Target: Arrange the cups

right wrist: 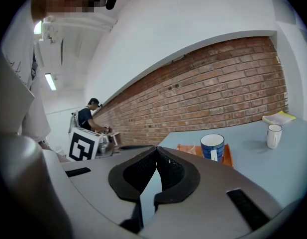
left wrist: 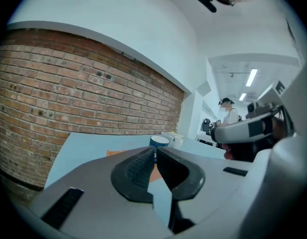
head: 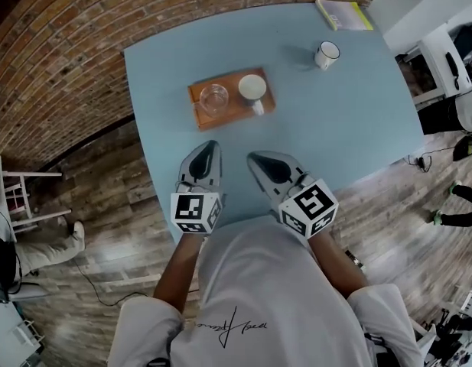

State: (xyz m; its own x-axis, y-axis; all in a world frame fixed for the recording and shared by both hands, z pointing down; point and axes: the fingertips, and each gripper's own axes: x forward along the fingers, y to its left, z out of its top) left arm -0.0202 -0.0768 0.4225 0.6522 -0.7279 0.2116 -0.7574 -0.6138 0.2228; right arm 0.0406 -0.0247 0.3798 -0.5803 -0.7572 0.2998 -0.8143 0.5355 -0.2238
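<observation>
A wooden tray (head: 229,110) lies on the blue table (head: 335,121), holding a clear glass (head: 213,98) on its left and a blue mug (head: 252,89) with a white inside on its right. A white enamel mug (head: 326,54) stands apart at the far right. Both grippers hover over the table's near edge, short of the tray. My left gripper (head: 210,145) is shut and empty, and my right gripper (head: 252,157) is shut and empty too. The left gripper view shows shut jaws (left wrist: 155,150) with the blue mug (left wrist: 159,141) beyond. The right gripper view shows shut jaws (right wrist: 156,151), the blue mug (right wrist: 212,147), the tray (right wrist: 228,157) and the white mug (right wrist: 274,135).
A yellow-edged book (head: 343,14) lies at the table's far right corner. A brick wall (head: 60,67) runs along the left side. A white chair (head: 17,197) stands on the wooden floor at left. A person (right wrist: 87,117) works at a bench in the background.
</observation>
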